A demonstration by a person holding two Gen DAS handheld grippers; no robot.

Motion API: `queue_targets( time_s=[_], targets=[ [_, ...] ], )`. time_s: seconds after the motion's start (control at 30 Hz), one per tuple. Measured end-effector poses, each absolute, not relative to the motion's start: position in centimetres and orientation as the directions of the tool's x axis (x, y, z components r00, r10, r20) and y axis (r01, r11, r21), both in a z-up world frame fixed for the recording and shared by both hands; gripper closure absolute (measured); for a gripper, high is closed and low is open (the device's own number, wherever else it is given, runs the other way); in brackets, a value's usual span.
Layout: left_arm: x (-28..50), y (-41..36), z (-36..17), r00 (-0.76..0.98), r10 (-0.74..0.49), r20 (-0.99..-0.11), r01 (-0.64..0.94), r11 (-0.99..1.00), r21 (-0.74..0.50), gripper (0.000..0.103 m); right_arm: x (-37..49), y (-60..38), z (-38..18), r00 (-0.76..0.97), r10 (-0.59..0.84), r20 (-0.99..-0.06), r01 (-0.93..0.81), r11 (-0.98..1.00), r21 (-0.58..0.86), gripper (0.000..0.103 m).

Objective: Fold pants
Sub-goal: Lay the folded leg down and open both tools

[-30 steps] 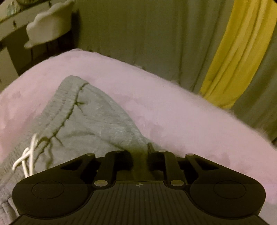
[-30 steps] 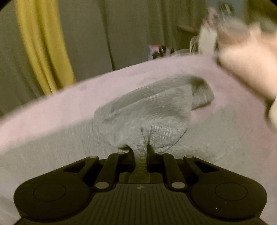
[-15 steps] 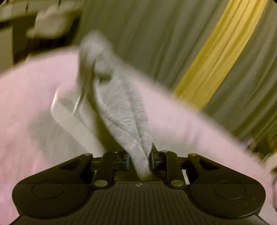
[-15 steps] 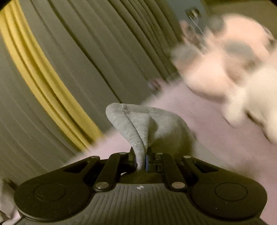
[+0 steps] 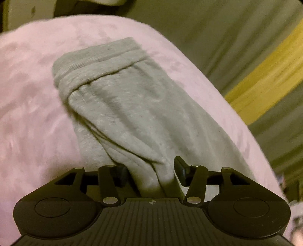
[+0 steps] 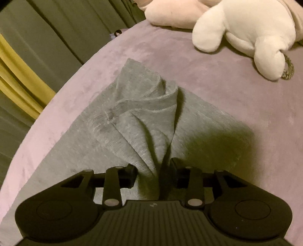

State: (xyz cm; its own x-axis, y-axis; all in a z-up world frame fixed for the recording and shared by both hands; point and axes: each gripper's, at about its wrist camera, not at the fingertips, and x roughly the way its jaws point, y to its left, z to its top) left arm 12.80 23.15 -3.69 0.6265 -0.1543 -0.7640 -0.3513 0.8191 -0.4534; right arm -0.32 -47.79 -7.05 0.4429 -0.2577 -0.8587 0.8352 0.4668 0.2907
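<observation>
Grey sweatpants (image 5: 132, 106) lie folded over on a pink blanket (image 5: 28, 117), with the ribbed waistband (image 5: 98, 62) at the far end. My left gripper (image 5: 151, 172) is low over the near edge of the pants. Its jaws are opening, and a fold of grey cloth still stands between them without being pinched. In the right wrist view a ribbed cuff (image 6: 144, 117) of the pants rests bunched on top of the flat grey cloth. My right gripper (image 6: 153, 170) is also opening, with that cuff's end loose between its fingers.
A white plush toy (image 6: 246, 32) lies on the blanket (image 6: 217, 79) at the far right. Grey-green curtains (image 5: 217, 28) with a yellow stripe (image 5: 265, 79) hang just behind the bed's edge. Pale furniture (image 5: 28, 11) stands at the far left.
Both grippers carried their pinched folds of pants across the bed and lowered them onto the rest of the cloth. Both pairs of jaws have parted from their tight grip.
</observation>
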Motion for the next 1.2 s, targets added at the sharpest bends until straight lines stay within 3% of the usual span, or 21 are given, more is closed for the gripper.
queue_targets(
  time_s=[0.13, 0.2, 0.3, 0.43, 0.57, 0.7, 0.73, 0.77, 0.83, 0.87, 0.93, 1.0, 1.1, 1.2],
  targets=[
    [13.5, 24.7, -4.0, 0.631, -0.194, -0.751, -0.407, 0.742, -0.533, 0.048, -0.1, -47.5, -6.8, 0.423, -0.279, -0.862, 0.833, 0.494, 0.249, 0.063],
    [14.0, 25.3, -3.8, 0.624, -0.208, -0.753, -0.419, 0.725, -0.547, 0.055, 0.5, -47.6, -7.1, 0.419, -0.293, -0.859, 0.83, 0.507, 0.232, 0.064],
    [14.9, 25.4, -3.6, 0.6, -0.194, -0.776, -0.41, 0.759, -0.506, 0.063, 1.1, -47.8, -7.2, 0.433, -0.309, -0.847, 0.823, 0.519, 0.232, 0.083],
    [15.0, 25.1, -3.2, 0.6, -0.17, -0.782, -0.386, 0.795, -0.468, 0.066, 1.7, -49.1, -6.5, 0.48, -0.278, -0.832, 0.821, 0.475, 0.315, 0.091],
    [14.2, 25.2, -3.4, 0.611, -0.162, -0.775, -0.364, 0.812, -0.456, 0.067, -0.8, -50.7, -2.5, 0.732, -0.258, -0.63, 0.678, 0.364, 0.638, 0.092],
    [12.7, 25.6, -3.3, 0.622, -0.166, -0.765, -0.366, 0.802, -0.472, 0.065, -5.2, -51.1, -1.7, 0.855, -0.287, -0.431, 0.512, 0.343, 0.788, 0.092],
    [12.5, 25.6, -3.5, 0.625, -0.164, -0.764, -0.368, 0.801, -0.473, 0.065, -6.0, -51.2, -2.6, 0.845, -0.291, -0.449, 0.53, 0.349, 0.773, 0.092],
    [12.4, 25.5, -3.6, 0.625, -0.161, -0.764, -0.37, 0.801, -0.471, 0.065, -6.4, -51.3, -3.8, 0.788, -0.304, -0.535, 0.615, 0.352, 0.705, 0.091],
    [12.3, 25.2, -3.7, 0.629, -0.144, -0.764, -0.37, 0.809, -0.457, 0.065, -6.6, -52.2, -7.2, 0.556, -0.284, -0.781, 0.828, 0.268, 0.492, 0.09],
    [12.5, 25.0, -3.7, 0.627, -0.138, -0.767, -0.368, 0.815, -0.448, 0.064, -7.3, -52.8, -9.2, 0.487, -0.242, -0.839, 0.871, 0.205, 0.446, 0.097],
    [12.3, 24.6, -3.2, 0.616, -0.114, -0.779, -0.373, 0.829, -0.417, 0.06, -9.5, -53.3, -9.6, 0.569, -0.244, -0.785, 0.82, 0.099, 0.564, 0.096],
    [12.2, 24.2, -2.3, 0.612, -0.088, -0.786, -0.371, 0.845, -0.384, 0.036, -9.6, -53.6, -8.4, 0.545, -0.257, -0.798, 0.836, 0.095, 0.54, 0.085],
    [11.1, 23.1, -0.5, 0.632, -0.002, -0.775, -0.377, 0.873, -0.31, 0.012, -8.0, -53.2, -4.7, 0.421, -0.392, -0.818, 0.907, 0.208, 0.367, 0.066],
    [9.2, 21.8, 0.9, 0.672, 0.028, -0.74, -0.363, 0.883, -0.296, 0.008, -5.5, -53.2, -1.6, 0.415, -0.518, -0.748, 0.898, 0.362, 0.248, 0.048]
  ],
)
